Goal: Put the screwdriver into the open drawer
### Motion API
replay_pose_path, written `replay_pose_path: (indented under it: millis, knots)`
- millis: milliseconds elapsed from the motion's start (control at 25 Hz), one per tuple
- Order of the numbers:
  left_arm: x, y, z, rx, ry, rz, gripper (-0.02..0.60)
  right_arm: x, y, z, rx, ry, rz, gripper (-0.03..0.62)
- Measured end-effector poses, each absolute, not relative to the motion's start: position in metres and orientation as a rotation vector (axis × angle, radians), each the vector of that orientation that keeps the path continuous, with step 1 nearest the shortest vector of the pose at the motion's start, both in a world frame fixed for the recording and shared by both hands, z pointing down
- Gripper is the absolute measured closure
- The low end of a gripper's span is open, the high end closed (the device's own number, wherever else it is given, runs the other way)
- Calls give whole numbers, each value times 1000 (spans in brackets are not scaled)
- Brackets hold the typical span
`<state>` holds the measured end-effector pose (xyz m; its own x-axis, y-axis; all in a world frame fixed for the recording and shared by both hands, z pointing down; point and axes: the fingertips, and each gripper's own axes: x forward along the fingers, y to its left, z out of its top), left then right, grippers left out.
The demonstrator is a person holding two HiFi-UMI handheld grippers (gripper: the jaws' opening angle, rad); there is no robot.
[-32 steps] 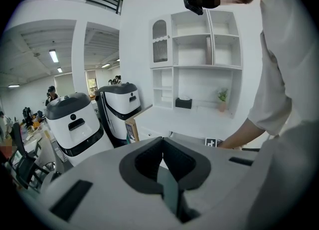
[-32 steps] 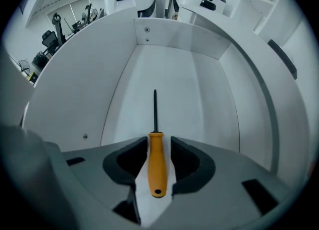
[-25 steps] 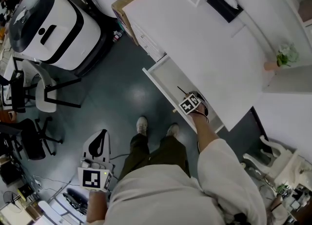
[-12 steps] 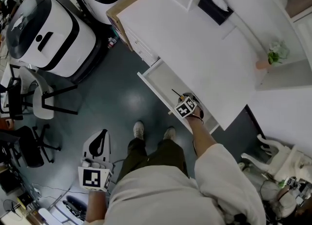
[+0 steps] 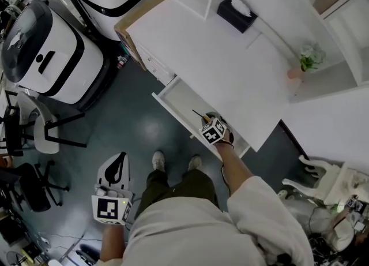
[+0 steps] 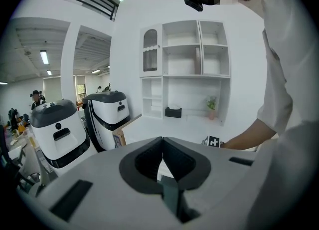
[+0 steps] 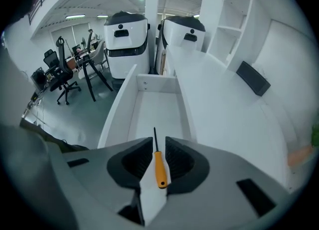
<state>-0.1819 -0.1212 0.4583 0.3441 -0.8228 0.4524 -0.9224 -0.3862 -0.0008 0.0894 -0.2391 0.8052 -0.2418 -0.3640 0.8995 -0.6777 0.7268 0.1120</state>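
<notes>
The screwdriver (image 7: 159, 166), with an orange handle and a thin dark shaft, lies lengthwise on the floor of the open white drawer (image 7: 117, 109). My right gripper (image 7: 159, 141) hovers just above it. Its jaws are closing, with the handle showing in the gap and the pads clear of it on both sides. In the head view the right gripper (image 5: 212, 131) is over the drawer's (image 5: 173, 98) near end. The screwdriver's shaft (image 5: 198, 113) pokes out beyond it. My left gripper (image 5: 113, 193) hangs low at the person's left side, shut and empty, with its pads meeting in the left gripper (image 6: 162, 144) view.
The drawer juts from a white desk (image 5: 225, 63) bearing a black tissue box (image 5: 236, 12) and a small potted plant (image 5: 305, 60). Two white-and-black machines (image 5: 46, 57) and office chairs (image 5: 40, 126) stand on the grey floor to the left. The person's shoes (image 5: 158, 160) are just before the drawer.
My right gripper has lifted off the drawer's floor while the screwdriver stays lying there. The head view has drifted, so the desk sits further left. The left gripper has barely shifted.
</notes>
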Motion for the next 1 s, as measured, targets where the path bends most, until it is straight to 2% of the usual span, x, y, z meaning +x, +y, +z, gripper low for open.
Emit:
replay_pose_path:
  millis: [1000]
  knots:
    - [-98, -170, 442, 2627, -1286, 424, 577, 141, -215, 579, 1352, -2220, 330, 553]
